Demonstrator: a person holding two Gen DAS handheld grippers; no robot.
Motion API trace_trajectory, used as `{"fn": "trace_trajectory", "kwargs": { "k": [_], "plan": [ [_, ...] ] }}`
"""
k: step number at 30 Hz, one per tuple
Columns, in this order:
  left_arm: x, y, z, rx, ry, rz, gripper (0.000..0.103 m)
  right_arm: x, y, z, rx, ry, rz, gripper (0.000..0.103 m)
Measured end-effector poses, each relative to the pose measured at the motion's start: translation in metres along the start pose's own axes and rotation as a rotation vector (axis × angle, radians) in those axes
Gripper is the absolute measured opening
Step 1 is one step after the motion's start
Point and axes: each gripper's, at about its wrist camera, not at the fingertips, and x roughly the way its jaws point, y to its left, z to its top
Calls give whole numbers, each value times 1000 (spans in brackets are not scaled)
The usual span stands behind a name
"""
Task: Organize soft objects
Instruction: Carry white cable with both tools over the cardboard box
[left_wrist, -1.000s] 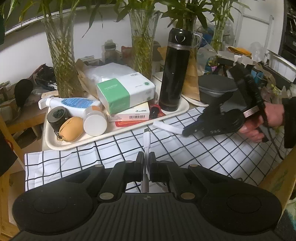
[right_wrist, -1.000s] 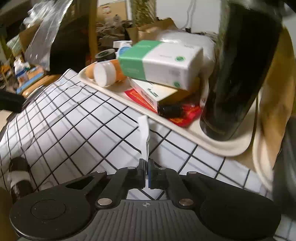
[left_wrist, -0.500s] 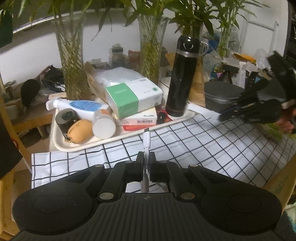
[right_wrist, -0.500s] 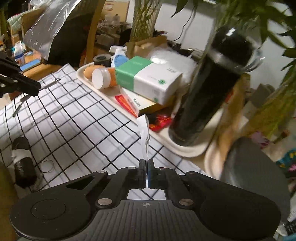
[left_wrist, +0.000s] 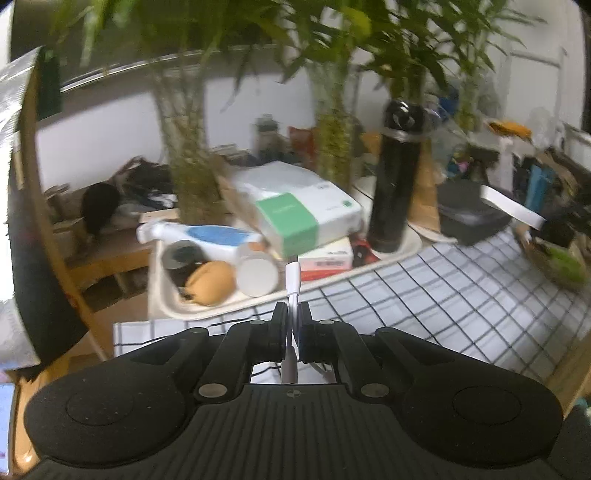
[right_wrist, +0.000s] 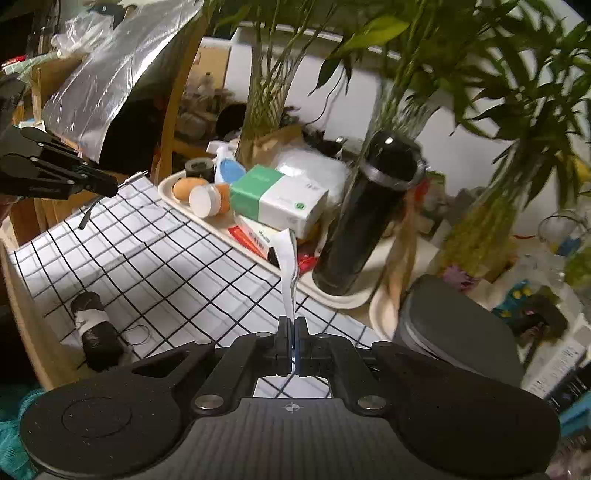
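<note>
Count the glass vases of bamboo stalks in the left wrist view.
2 clearly: one vase behind the tray's left end, one behind the green-and-white box. More stalks far right are blurred; others may be hidden.

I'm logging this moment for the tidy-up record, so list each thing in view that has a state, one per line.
left gripper: shut on the white cable plug.
right gripper: shut on the white strap, which sticks up.
black flask: upright on the tray, lid on.
green-and-white tissue pack: lying on the red-and-white box.
black cord bundle: wound, lying on the checked cloth.
</note>
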Motion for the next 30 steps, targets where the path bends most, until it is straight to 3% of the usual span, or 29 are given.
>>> {"fn": "trace_trajectory", "kwargs": {
  "k": [4,9,17,30],
  "plan": [
    [-24,-2,7,-29,-12,-12,6,-34,4,-7,42,-34,-20,4],
    [-58,-22,26,45,-44,-24,6,-80,3,-16,142,-82,-39,4],
    [-111,-60,42,87,-95,-80,6,-146,26,-17,142,-98,-89,4],
    [-165,-98,31,109,-96,-166,6,-192,69,-43,161,-74,-63,4]
  ]
}}
